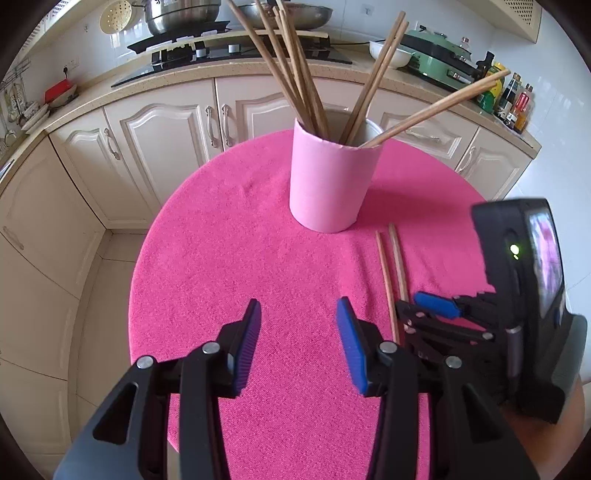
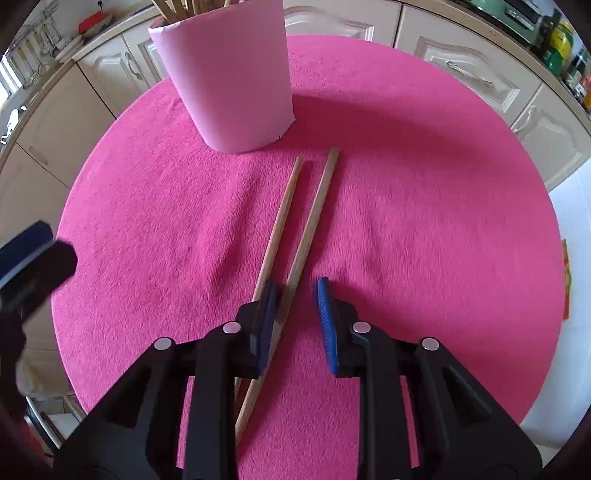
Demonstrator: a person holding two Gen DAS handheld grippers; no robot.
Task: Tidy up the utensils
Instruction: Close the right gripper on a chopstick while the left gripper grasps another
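Observation:
A pink cup (image 1: pixel 332 184) (image 2: pixel 232 81) stands on a round table under a pink cloth (image 1: pixel 221 240) (image 2: pixel 424 221) and holds several wooden chopsticks (image 1: pixel 291 66). Two more chopsticks (image 2: pixel 284 206) (image 1: pixel 384 266) lie side by side on the cloth in front of the cup. My right gripper (image 2: pixel 297 291) (image 1: pixel 421 310) is down over their near ends. One chopstick (image 2: pixel 317 206) runs between its jaws against the left pad, and the right pad stands clear of it. The other chopstick passes under the left finger. My left gripper (image 1: pixel 298 314) hovers open over bare cloth with nothing between its fingers, left of the pair.
Cream kitchen cabinets (image 1: pixel 166 129) curve around behind the table, with a hob and pans (image 1: pixel 177 22) on the counter above them. A green appliance (image 1: pixel 436 51) and bottles (image 1: pixel 513 99) stand at the back right. The table edge drops to a tiled floor (image 1: pixel 107 266) on the left.

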